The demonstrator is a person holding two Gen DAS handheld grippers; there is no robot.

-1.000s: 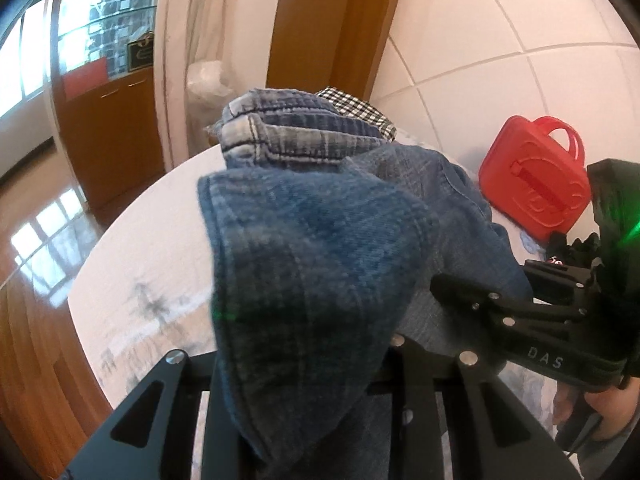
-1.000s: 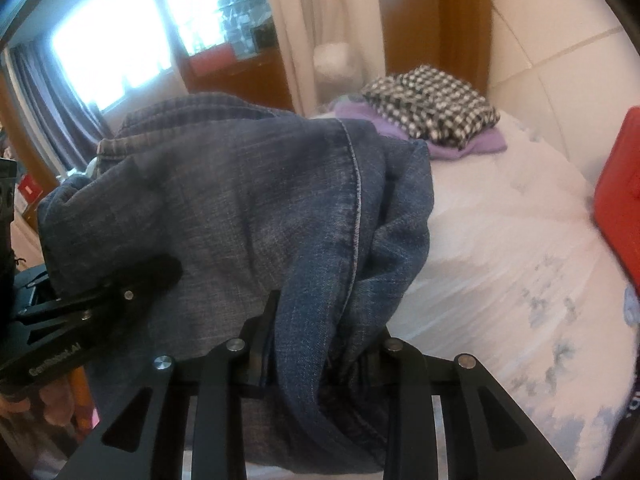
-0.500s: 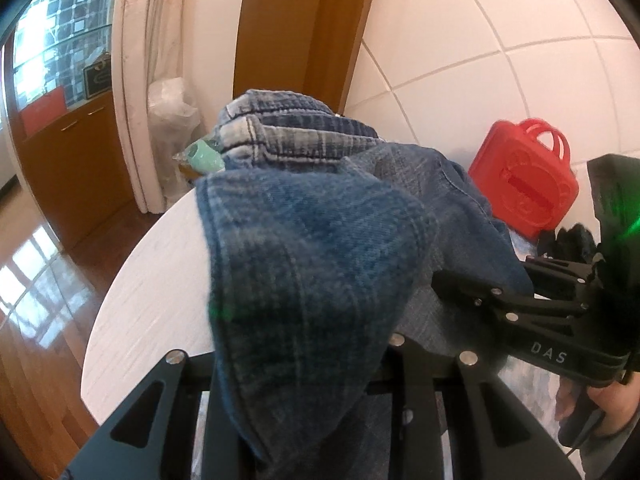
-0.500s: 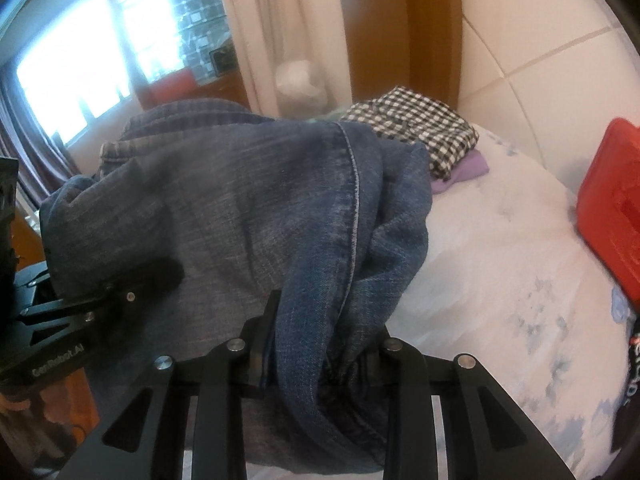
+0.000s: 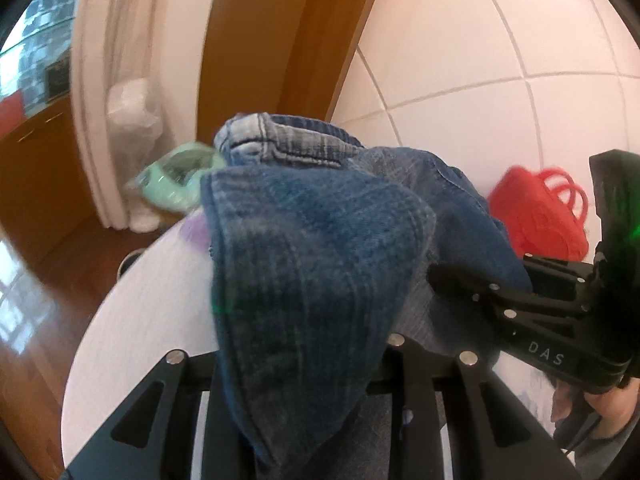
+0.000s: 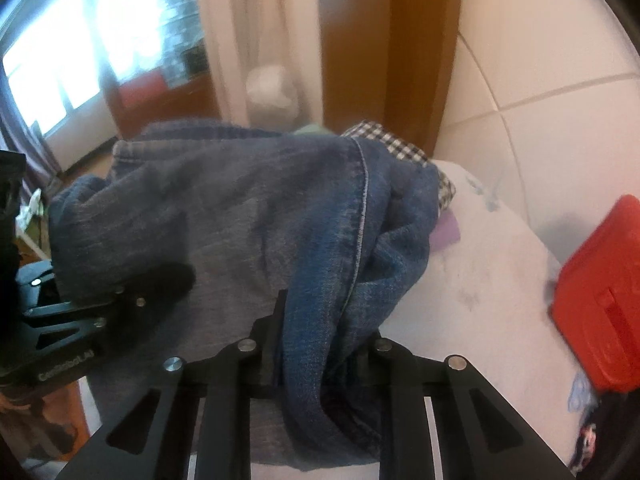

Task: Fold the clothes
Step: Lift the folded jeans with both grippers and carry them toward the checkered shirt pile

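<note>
Jeans (image 5: 320,264) bunched, hanging over bed (image 6: 480,280) | left tool (image 5: 304,364) clamped on denim | right tool (image 6: 316,344) closing on denim fold | checked stack (image 6: 400,148) lies beyond jeans, nearer right tool.

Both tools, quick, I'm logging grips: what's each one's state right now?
Left tool: shut on the jeans.
Right tool: jaws closing, pinching the same jeans.
</note>
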